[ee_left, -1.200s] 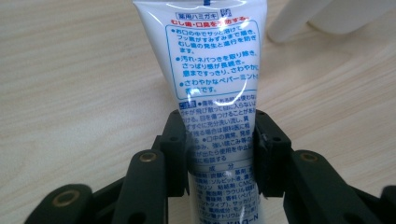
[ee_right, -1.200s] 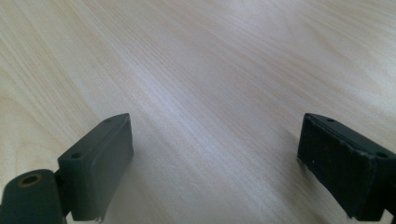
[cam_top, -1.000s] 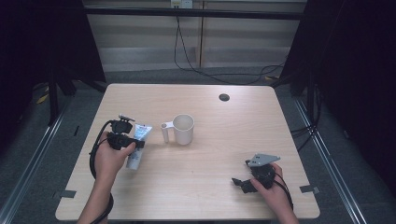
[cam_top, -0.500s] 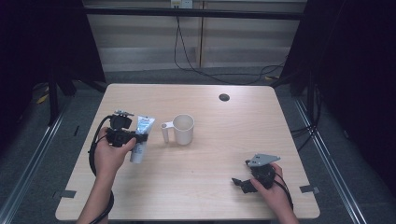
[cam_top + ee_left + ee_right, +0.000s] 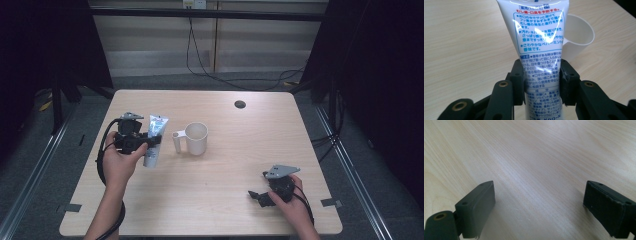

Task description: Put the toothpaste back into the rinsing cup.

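The left gripper (image 5: 150,141) has the toothpaste tube (image 5: 154,139) clamped across its lower body, and in the left gripper view the two black jaws press in on the printed tube (image 5: 541,45) from either side, its broad flat end rising well above them. From the high view the tube stands close to upright, tipped a little toward the far side of the table, cap end down and apparently clear of the tabletop (image 5: 225,200), though its lower tip is too small to judge

The white cup (image 5: 195,138) sits just beside it, on the side toward the table's middle, handle turned toward the tube, mouth open to the ceiling. In the left gripper view the cup (image 5: 577,32) peeks out behind the tube. That is the relation to watch: the tube's long axis runs roughly parallel to the cup's wall, so dropping it in looks like a short carry sideways over the rim, then down

The right gripper (image 5: 261,195) rests near the table's front edge, well apart from the cup, jaws spread wide over bare wood, holding nothing. The left hand is plainly the nearer one
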The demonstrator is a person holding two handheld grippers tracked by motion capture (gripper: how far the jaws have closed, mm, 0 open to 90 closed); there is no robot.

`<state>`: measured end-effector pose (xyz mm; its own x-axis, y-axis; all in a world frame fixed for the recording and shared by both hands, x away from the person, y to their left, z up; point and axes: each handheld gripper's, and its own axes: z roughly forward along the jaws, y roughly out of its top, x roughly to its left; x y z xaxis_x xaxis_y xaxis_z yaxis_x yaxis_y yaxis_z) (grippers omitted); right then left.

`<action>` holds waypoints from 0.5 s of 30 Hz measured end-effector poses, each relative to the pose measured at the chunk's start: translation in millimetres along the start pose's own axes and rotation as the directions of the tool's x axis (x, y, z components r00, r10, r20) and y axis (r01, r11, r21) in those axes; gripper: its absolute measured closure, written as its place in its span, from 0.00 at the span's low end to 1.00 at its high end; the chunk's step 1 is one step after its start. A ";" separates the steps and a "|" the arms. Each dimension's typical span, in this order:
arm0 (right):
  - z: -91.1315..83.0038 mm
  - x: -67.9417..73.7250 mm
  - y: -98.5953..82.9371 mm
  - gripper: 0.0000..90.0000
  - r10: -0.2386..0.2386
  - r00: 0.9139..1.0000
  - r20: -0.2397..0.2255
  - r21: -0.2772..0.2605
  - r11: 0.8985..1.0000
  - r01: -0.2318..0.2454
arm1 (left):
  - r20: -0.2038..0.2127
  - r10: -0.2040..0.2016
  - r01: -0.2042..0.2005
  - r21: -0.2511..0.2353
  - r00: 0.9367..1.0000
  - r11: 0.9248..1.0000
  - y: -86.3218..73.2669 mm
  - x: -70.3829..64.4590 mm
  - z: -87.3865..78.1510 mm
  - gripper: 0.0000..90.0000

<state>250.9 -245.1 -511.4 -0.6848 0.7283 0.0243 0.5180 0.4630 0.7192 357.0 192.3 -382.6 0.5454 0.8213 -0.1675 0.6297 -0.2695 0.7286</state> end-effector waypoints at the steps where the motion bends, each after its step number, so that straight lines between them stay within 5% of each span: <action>1: 0.0 0.0 0.0 0.11 0.000 1.000 0.000 0.000 1.000 0.000 | 0.000 0.002 -0.002 -0.012 1.000 1.000 0.4 -0.6 -0.4 0.70; 7: 0.0 -0.1 0.0 0.11 -0.001 1.000 0.000 0.000 1.000 0.001 | -0.005 0.013 -0.014 -0.083 1.000 0.996 3.8 -7.6 -1.7 0.70; 15: 0.0 0.0 0.0 0.11 0.000 1.000 0.000 0.000 1.000 0.000 | 0.009 0.046 -0.045 -0.087 0.999 0.995 9.5 -13.1 -0.2 0.70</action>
<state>250.9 -245.2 -511.4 -0.6850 0.7281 0.0243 0.5177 0.4631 0.7193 355.8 179.1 -373.4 0.5783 0.8037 -0.1398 0.5539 -0.2611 0.7906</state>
